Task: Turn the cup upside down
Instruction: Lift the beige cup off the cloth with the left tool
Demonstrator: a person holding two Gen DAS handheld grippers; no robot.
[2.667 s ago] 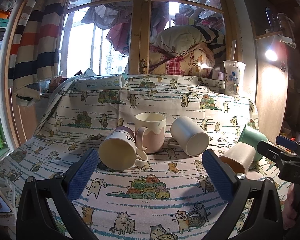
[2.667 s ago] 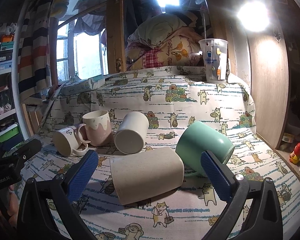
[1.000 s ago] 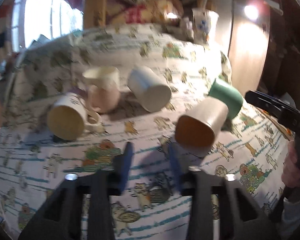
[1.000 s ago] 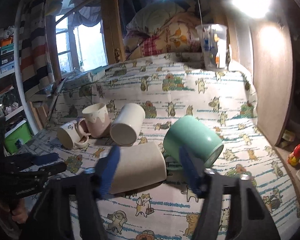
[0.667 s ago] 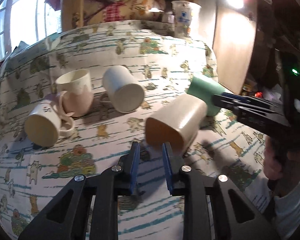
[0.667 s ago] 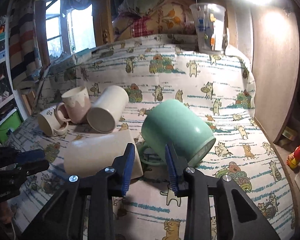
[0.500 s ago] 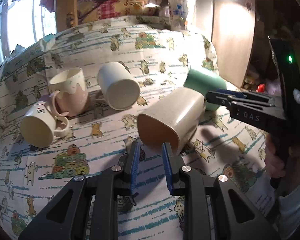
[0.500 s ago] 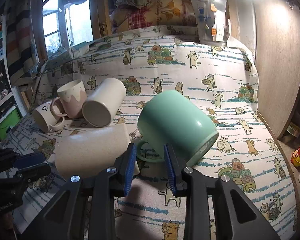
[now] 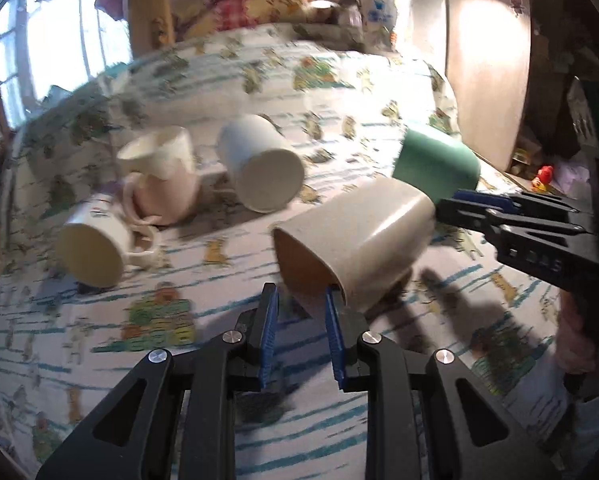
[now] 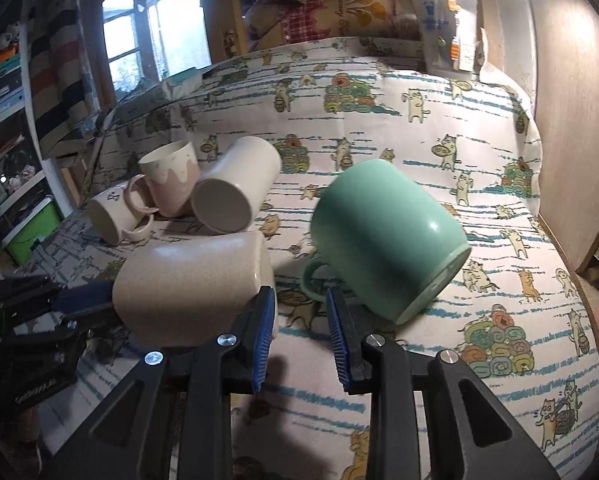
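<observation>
Raised letters "DAS" on the black body of the right gripper, just readable. Script lettering on the yellow pillow and print on the plastic cup, both too small to read.

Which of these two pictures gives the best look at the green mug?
The right wrist view: the green mug lies on its side, sharp and near, handle showing. In the left wrist view it is blurred and partly hidden behind the beige cup.

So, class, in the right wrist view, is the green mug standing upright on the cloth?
No, the green mug lies tipped on its side on the cat-print cloth, its base facing right.
</observation>
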